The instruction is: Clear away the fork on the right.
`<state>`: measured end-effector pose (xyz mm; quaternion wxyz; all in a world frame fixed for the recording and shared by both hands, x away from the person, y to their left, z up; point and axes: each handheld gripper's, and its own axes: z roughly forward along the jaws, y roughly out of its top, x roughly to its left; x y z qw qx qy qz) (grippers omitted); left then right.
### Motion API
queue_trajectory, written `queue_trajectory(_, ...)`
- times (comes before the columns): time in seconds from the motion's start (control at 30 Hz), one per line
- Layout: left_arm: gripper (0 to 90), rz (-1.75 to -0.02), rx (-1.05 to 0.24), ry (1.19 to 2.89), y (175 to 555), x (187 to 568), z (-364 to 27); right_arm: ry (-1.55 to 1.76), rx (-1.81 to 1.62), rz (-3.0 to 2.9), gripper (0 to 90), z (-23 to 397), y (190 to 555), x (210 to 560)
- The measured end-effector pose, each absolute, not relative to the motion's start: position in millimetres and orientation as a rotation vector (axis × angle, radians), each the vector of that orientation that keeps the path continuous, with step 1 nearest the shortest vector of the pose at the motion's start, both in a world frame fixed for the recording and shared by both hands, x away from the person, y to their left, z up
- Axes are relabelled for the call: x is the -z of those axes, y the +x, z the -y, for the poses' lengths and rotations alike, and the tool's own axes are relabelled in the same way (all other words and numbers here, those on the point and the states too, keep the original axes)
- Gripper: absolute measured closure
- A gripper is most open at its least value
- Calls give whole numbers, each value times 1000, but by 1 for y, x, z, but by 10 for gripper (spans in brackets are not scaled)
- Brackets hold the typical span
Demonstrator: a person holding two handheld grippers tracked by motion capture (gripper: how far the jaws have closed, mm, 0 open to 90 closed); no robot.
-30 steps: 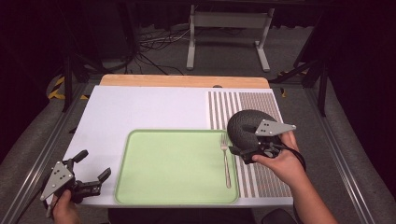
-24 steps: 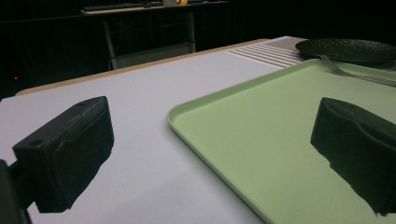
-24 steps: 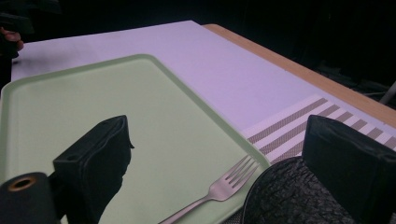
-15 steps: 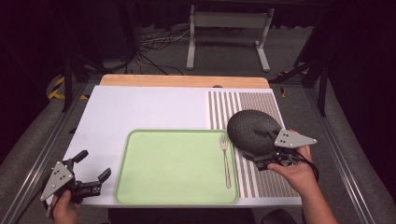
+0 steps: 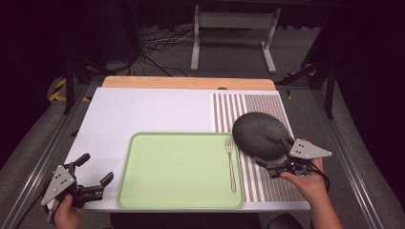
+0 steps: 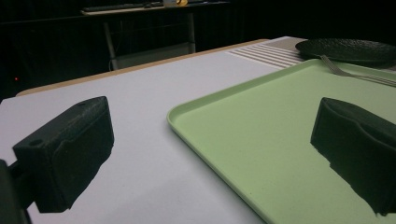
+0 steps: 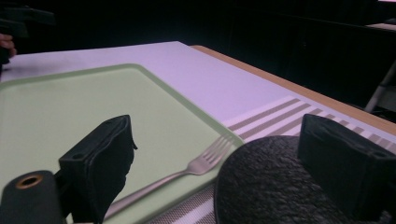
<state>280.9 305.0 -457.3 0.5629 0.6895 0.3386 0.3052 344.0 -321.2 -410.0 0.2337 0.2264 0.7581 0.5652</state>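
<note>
A light green tray [image 5: 176,191] lies at the table's near middle. A metal fork [image 5: 230,163] rests along its right side. A dark rough-surfaced plate [image 5: 258,133] sits on the striped mat [image 5: 253,105], just right of the fork. My right gripper [image 5: 270,153] stands open at the plate's near right rim, one jaw over the rim and the other off it. In the right gripper view the plate [image 7: 271,191] lies low between the open jaws, with the fork [image 7: 201,165] to its left. My left gripper [image 5: 98,168] is open at the near left corner, beside the tray [image 6: 280,140].
A white mat [image 5: 143,112] covers the table's left and far side. A wooden strip [image 5: 188,82] runs along the far edge. Beyond the table stand a metal frame [image 5: 229,28] and floor cables [image 5: 153,45]. Grey rails flank both sides.
My right gripper has drawn back from above the plate toward the near right. The plate, fork and tray have stayed put. The left gripper has not moved.
</note>
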Motion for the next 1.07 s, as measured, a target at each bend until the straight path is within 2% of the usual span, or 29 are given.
queue_trajectory(0.67,0,-775,-718,1606,280,456,-305,711,-1666,-2043,123,340,339,453)
queue_trajectory(1.07,1,-771,-718,1608,280,456,-306,733,-1641,-2039,116,341,339,454)
